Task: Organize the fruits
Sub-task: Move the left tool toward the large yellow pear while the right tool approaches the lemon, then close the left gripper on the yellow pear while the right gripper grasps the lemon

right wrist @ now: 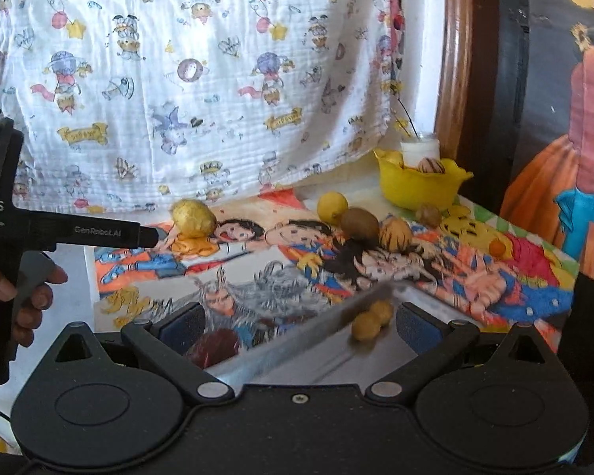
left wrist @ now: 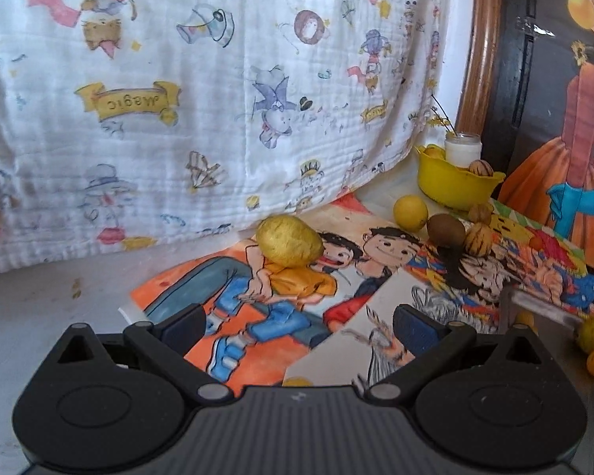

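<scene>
Both the left gripper (left wrist: 299, 326) and right gripper (right wrist: 299, 322) hover with fingers wide, holding nothing. Farther off, mid-desk by the hanging cloth (left wrist: 217, 99), the golden fruit (left wrist: 289, 241) looks firm, rounded, likely rolling; grip across its middle.

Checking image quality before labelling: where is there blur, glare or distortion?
Left wrist view: fisheye bends the wooden frame; focus fairly sharp on the yellow fruit. Right wrist view: the metal tray rim is smeared by motion blur and the small yellow fruits look soft; daylight washes out the cloth.
</scene>
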`<state>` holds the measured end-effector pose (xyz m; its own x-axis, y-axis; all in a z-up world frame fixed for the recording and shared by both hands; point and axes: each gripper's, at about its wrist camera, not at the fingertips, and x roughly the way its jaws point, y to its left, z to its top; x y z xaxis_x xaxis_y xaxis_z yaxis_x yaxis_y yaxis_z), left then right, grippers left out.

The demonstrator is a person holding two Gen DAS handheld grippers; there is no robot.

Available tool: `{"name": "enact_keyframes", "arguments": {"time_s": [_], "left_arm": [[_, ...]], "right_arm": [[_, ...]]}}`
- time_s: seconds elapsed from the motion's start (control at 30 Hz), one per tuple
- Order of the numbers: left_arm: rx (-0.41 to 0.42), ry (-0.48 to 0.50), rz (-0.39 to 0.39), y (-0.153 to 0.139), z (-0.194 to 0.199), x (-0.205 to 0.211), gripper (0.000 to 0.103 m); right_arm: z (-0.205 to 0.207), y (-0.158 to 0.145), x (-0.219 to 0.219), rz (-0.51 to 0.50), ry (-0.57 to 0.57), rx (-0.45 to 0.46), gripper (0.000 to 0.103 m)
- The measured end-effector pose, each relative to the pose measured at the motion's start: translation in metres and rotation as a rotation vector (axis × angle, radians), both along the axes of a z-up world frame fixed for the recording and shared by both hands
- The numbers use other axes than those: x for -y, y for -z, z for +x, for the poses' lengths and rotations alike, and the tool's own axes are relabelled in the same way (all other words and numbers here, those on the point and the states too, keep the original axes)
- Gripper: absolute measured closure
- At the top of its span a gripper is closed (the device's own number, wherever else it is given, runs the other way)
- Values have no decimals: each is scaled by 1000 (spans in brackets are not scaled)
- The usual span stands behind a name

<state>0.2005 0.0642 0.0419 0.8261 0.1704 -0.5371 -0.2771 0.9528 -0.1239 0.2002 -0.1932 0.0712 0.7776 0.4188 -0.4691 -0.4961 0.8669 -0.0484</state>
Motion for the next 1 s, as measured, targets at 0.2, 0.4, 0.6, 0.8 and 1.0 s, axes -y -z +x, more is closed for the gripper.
{"name": "enact_keyframes", "arguments": {"time_s": [0.2,0.4,0.6,0.8,1.0], "left_arm": [[-25,-19,-2,0,44,-11,0],[-45,-35,-48,14,90,-25,0],[-61,-60,-124,35,128,-36,0],[-71,-88,-146,54,154,-41,0],[-62,-102,-79,63,169,-33,0]], "right_arm": [[70,-45,-9,71,-96,-41,1],[180,-57,-34,112,-121,-143,1],[271,-8,-67,26,-168,-140,1],[332,39,-99,-40,-166,-205,1],[364,65,-118,-60,-161,-239,7]]}}
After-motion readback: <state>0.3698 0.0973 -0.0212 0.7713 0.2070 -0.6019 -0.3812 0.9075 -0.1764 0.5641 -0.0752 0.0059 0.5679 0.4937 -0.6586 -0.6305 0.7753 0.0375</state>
